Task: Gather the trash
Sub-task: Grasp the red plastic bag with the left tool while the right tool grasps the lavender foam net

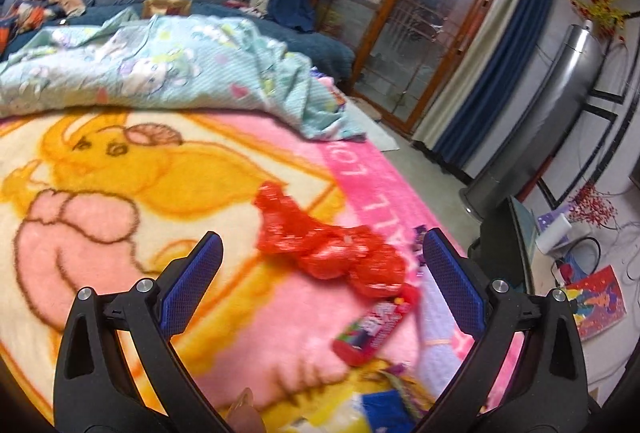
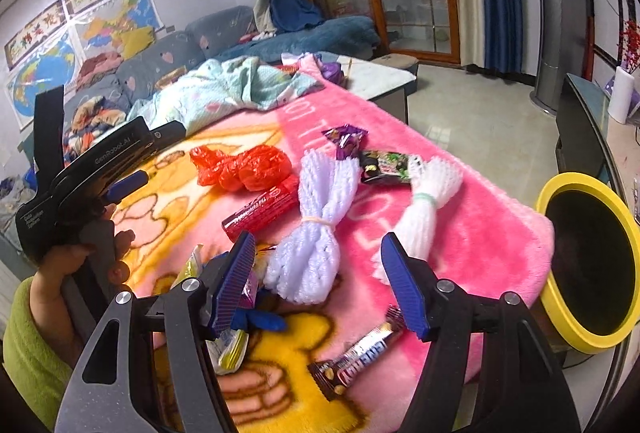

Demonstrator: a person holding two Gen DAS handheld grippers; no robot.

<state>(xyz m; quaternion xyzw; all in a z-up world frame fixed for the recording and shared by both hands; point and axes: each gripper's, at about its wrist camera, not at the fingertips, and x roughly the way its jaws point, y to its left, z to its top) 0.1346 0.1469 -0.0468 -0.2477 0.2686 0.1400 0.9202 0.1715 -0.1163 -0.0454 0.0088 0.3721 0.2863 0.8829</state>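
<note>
Two foam nets, lavender point(image 2: 310, 229) and white point(image 2: 424, 203), one red bag point(image 2: 244, 169) and several wrappers are lying on the pink blanket point(image 2: 492, 217). Both grippers, left point(image 1: 322, 253) and right point(image 2: 318, 253), are hovering spread, gripping nothing. One yellow-rimmed bin point(image 2: 560, 329) is sitting beside the blanket's edge.

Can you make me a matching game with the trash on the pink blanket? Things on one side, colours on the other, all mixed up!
Things:
1. crumpled plastic bag
2. trash bin rim
3. foam net by the bin
4. small candy wrapper at the far end

Colours:
A. white
B. purple
C. red
D. yellow

Pairs: 1-C, 2-D, 3-A, 4-B
</note>
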